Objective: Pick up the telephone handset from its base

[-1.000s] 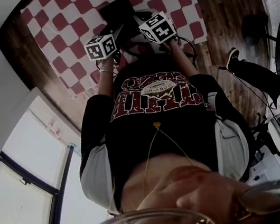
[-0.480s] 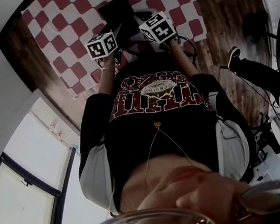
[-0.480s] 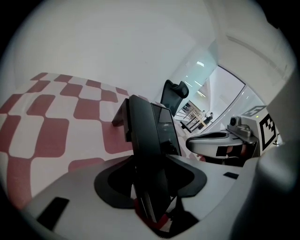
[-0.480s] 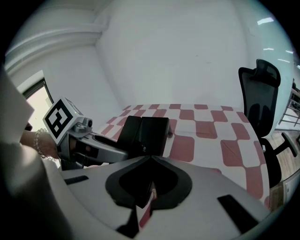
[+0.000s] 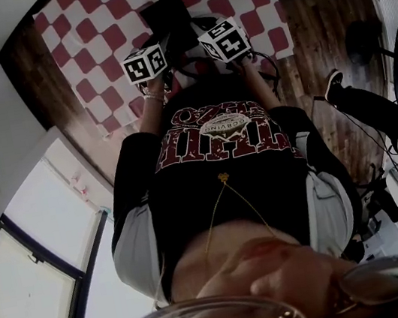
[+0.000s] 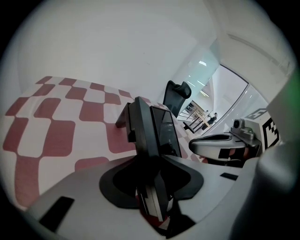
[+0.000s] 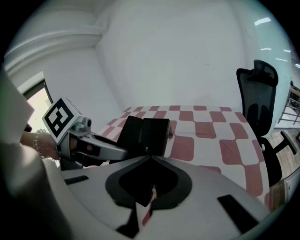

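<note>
The black telephone stands on a red-and-white checked cloth. Its handset lies along the left side of the base and runs back between my left gripper's jaws. My left gripper has just been closing, and its jaws now sit against both sides of the handset. Over the phone's near right side my right gripper is shut, tips together and nothing between them. Each gripper appears in the other's view: the left gripper and the right gripper.
A black office chair stands off the table's far right corner. Wooden floor lies to the right, where another person's leg and shoe reach in. A white wall rises behind the table.
Both marker cubes stay almost where they were beside the phone. The leg at the right has shifted slightly.
</note>
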The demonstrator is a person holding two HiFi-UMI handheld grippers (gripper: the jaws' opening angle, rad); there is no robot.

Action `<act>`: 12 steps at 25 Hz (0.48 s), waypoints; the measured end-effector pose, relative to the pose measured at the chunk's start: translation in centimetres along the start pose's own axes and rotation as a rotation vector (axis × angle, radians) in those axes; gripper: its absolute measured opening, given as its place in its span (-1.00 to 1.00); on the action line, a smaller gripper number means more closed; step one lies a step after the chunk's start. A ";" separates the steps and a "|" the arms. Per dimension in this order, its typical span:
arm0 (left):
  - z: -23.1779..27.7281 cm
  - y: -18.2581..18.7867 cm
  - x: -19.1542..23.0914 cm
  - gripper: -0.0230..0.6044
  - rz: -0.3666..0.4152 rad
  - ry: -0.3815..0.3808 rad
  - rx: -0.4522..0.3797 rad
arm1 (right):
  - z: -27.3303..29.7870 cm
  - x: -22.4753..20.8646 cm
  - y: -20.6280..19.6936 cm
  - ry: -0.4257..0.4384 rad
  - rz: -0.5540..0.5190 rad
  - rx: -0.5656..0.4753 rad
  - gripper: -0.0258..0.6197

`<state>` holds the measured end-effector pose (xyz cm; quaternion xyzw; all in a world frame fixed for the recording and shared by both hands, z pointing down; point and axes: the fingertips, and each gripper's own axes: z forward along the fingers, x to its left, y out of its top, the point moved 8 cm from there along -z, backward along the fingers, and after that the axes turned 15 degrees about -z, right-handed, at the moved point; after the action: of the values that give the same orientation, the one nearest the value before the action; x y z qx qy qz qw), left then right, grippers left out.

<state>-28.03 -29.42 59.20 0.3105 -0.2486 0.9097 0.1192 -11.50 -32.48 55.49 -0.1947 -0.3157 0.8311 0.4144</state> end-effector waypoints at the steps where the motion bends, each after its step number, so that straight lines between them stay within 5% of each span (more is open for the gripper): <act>1: -0.1 0.0 0.0 -0.49 0.000 -0.002 -0.003 | -0.1 0.0 0.0 -0.002 0.000 -0.001 -0.87; 12: -0.2 -0.7 0.9 -0.63 -0.086 -0.053 -0.010 | -0.5 0.4 -0.1 -0.004 0.000 -0.015 -0.87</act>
<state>-28.58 -28.66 59.85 0.3441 -0.2427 0.8940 0.1534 -11.39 -31.95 55.14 -0.1960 -0.3229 0.8290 0.4124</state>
